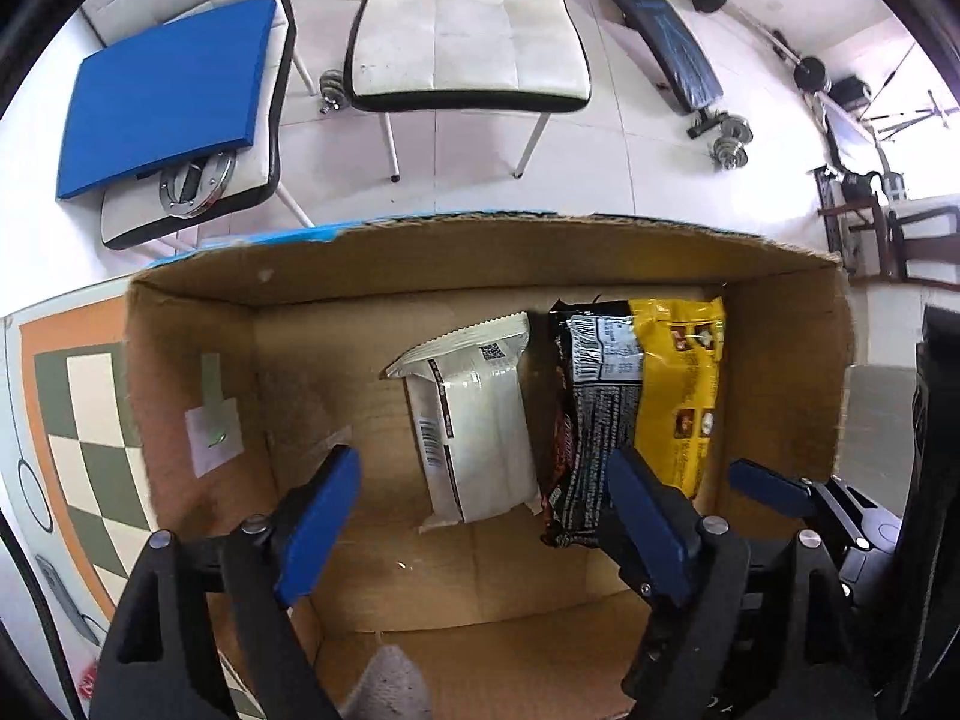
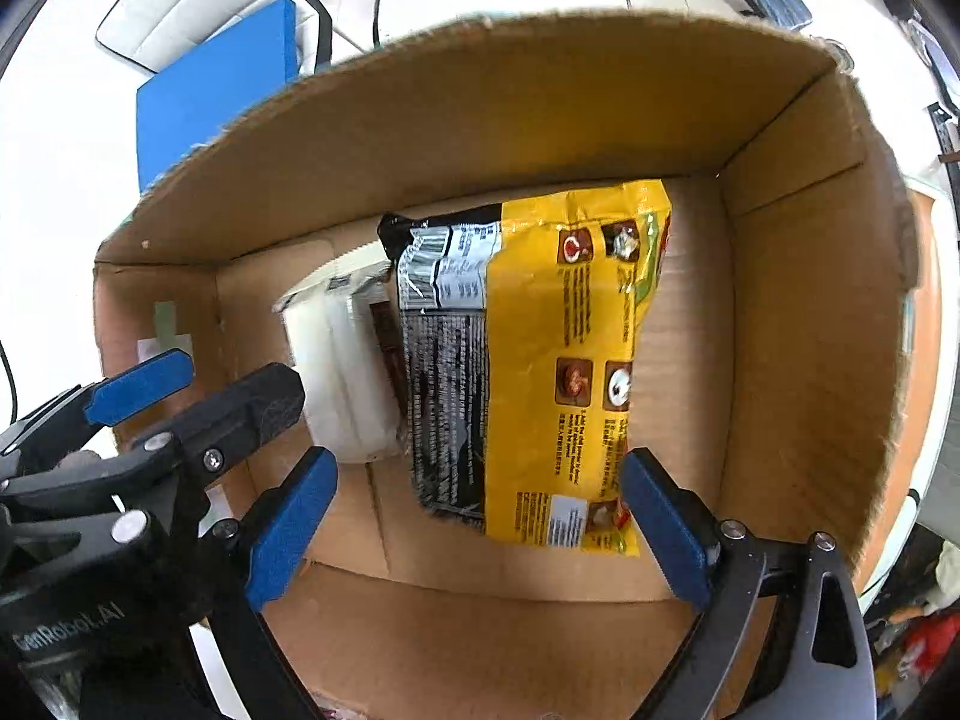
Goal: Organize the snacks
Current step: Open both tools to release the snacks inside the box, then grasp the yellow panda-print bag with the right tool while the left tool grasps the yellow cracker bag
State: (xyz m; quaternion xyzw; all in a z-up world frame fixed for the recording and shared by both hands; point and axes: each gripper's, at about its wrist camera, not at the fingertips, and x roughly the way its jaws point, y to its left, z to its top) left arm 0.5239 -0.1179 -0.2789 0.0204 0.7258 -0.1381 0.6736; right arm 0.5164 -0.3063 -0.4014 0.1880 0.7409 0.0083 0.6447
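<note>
Cardboard box (image 1: 198, 312) held three packets: white one (image 1: 474, 414) mid-floor, black one (image 1: 591, 414) beside it, yellow one (image 2: 564, 360) far right, apparently overlapping black. Left gripper (image 1: 480, 531) and right gripper (image 2: 480, 531) hung wide, empty. Placing step looked finished; next move calls for fetching another snack.

Cardboard box (image 1: 780, 360) on checkered tabletop (image 1: 90, 420)

Both wrist cameras look steeply down from close above into the same cardboard box (image 1: 780, 372), the left view from its left half, the right view nearer the yellow packet (image 2: 570, 372), each catching the other's fingers.
</note>
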